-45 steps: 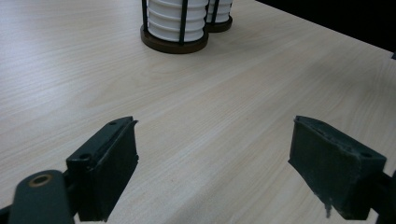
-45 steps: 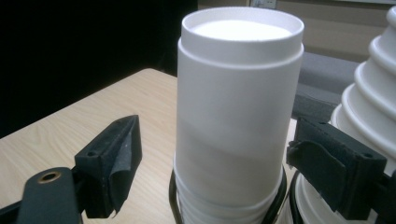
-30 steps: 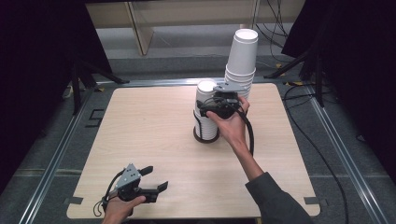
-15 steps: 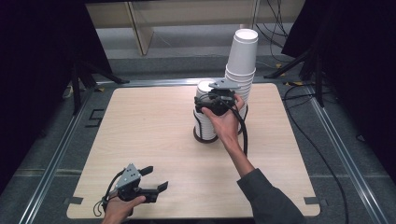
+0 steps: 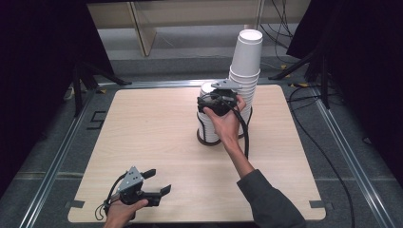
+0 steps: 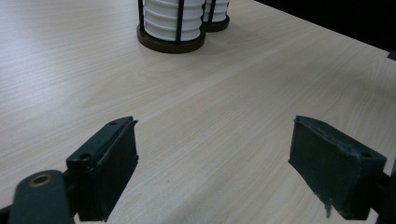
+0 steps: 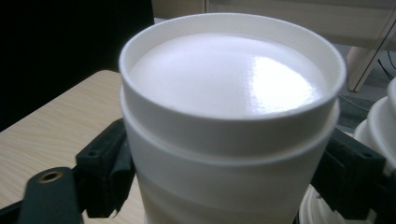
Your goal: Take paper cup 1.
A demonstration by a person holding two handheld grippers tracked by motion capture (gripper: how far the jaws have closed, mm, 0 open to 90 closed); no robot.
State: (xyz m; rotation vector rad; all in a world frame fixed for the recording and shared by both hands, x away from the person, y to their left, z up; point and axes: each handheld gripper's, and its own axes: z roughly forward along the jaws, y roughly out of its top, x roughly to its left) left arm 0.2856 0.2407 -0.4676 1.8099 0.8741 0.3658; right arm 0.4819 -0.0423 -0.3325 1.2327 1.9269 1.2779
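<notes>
High view shows my right gripper (image 5: 215, 100) reaching out over the middle of the bench (image 5: 142, 142), its jaws set on either side of an upturned white cup (image 5: 207, 89). That cup tops the shorter stack (image 5: 207, 128), which stands in a dark wire holder so the cups stay upright. In the right gripper view the cup (image 7: 229, 116) sits directly between my jaws, base toward the camera, and the pads press its sides: I judge this grip is meant to lift one cup free. Just beyond that gripper rises a taller stack (image 5: 245, 61). My left gripper (image 5: 159, 183) rests low near my side of the bench, well apart from the cups, jaws spread and empty, out of the way.
</notes>
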